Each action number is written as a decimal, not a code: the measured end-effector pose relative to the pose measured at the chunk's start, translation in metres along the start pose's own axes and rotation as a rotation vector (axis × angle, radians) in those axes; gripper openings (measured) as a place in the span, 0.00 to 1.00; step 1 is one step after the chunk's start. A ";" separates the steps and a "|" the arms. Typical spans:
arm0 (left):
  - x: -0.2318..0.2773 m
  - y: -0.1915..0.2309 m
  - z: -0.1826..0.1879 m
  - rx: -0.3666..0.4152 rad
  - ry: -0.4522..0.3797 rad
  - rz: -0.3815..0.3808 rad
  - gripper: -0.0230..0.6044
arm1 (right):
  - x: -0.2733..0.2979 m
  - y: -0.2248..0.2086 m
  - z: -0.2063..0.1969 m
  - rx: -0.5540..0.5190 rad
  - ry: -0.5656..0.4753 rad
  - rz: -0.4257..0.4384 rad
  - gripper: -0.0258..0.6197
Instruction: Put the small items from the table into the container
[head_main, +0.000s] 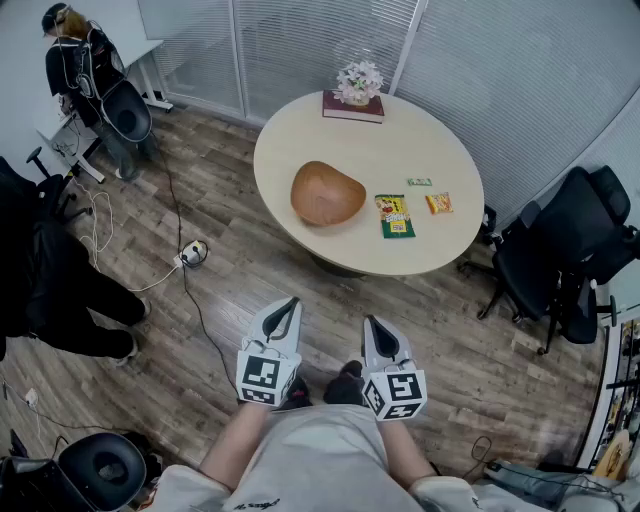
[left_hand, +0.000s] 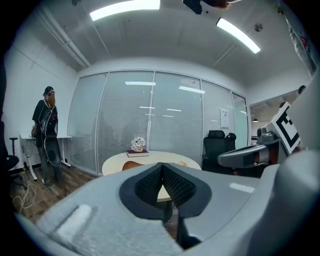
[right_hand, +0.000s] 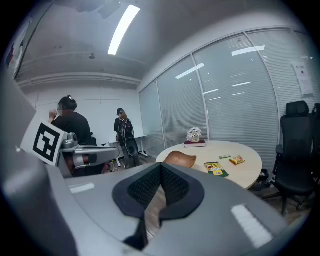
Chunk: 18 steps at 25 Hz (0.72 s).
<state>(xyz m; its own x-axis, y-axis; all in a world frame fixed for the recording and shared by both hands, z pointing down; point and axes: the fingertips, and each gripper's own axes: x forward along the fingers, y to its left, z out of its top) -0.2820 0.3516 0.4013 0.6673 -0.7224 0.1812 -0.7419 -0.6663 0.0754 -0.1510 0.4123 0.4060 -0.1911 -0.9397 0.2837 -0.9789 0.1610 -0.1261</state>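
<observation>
A round beige table (head_main: 440, 250) stands a few steps ahead of me. On it lie a wooden bowl (head_main: 327, 193), a green-and-yellow snack packet (head_main: 396, 215), an orange packet (head_main: 439, 203) and a small green packet (head_main: 419, 182). My left gripper (head_main: 291, 303) and right gripper (head_main: 371, 322) are held side by side near my waist, over the floor and well short of the table. Both are shut with nothing between their pads. The right gripper view shows the bowl (right_hand: 180, 159) and the packets (right_hand: 215, 168) beyond its closed jaws. The left gripper view shows the bowl (left_hand: 132, 165) partly hidden behind its jaws.
A book with a flower pot (head_main: 355, 100) sits at the table's far edge. Black office chairs (head_main: 560, 260) stand right of the table. A power strip with cables (head_main: 190, 254) lies on the wooden floor to the left. One person (head_main: 80, 60) stands far left, another (head_main: 50, 285) closer.
</observation>
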 end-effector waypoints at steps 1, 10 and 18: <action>-0.001 0.000 -0.001 -0.005 0.006 -0.001 0.03 | 0.000 0.001 0.000 0.000 0.002 -0.001 0.04; 0.017 0.007 0.002 -0.013 0.006 -0.022 0.03 | 0.007 -0.006 0.001 0.028 -0.021 -0.008 0.04; 0.085 0.011 0.008 0.004 0.025 -0.058 0.03 | 0.049 -0.071 0.001 0.074 -0.011 -0.066 0.04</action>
<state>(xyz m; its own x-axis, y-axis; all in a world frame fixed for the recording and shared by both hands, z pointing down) -0.2323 0.2811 0.4093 0.7070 -0.6781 0.2008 -0.7020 -0.7074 0.0825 -0.0913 0.3542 0.4280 -0.1253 -0.9509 0.2831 -0.9811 0.0763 -0.1777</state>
